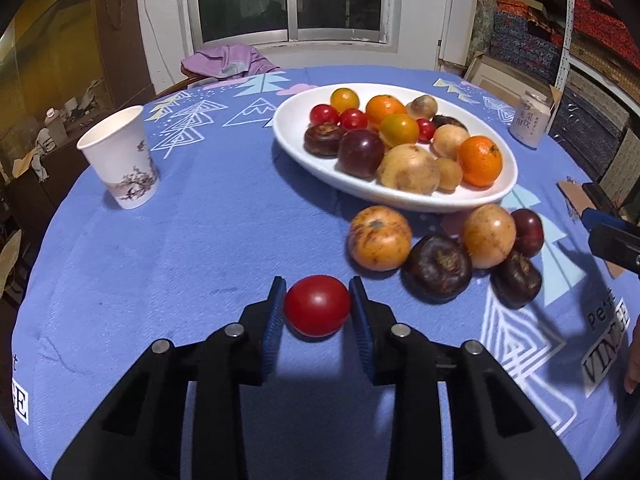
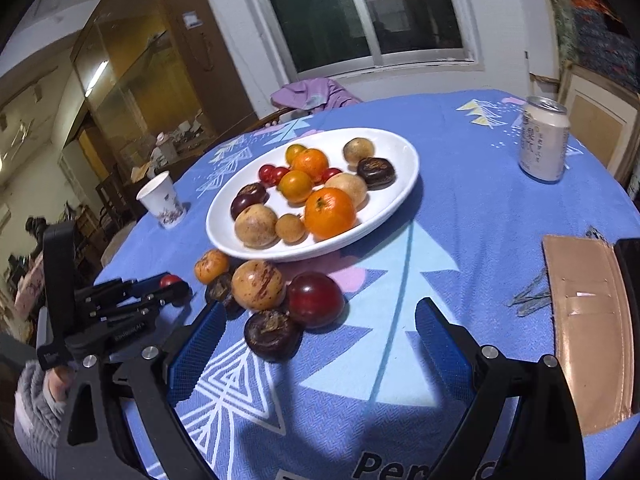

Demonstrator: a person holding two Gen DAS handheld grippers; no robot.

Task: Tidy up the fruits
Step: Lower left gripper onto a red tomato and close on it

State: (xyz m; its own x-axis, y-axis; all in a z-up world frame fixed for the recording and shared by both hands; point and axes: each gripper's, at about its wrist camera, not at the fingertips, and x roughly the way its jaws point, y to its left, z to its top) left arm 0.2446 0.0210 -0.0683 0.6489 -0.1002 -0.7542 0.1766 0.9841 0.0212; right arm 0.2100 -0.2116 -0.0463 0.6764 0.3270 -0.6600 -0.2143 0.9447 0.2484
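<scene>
My left gripper point(image 1: 317, 285) is shut on a small red tomato point(image 1: 317, 306), its blue pads pressing both sides just above the blue tablecloth. Just right of it lies a loose cluster: an orange fruit point(image 1: 379, 238), a dark brown fruit point(image 1: 437, 268), a tan fruit point(image 1: 489, 236) and a dark red plum point(image 1: 528, 232). Behind them the white oval plate point(image 1: 296, 120) holds several mixed fruits. In the right wrist view, my right gripper point(image 2: 320, 312) stands open, straddling the near side of that cluster by the plum point(image 2: 316, 300). The left gripper point(image 2: 172, 286) holds the tomato point(image 2: 170, 280) at the left.
A paper cup point(image 1: 120, 156) stands at the left of the table and a drink can point(image 2: 544, 140) at the far right. A brown wallet point(image 2: 592, 320) lies near the right edge. A purple cloth point(image 1: 228, 60) hangs on a chair beyond the table.
</scene>
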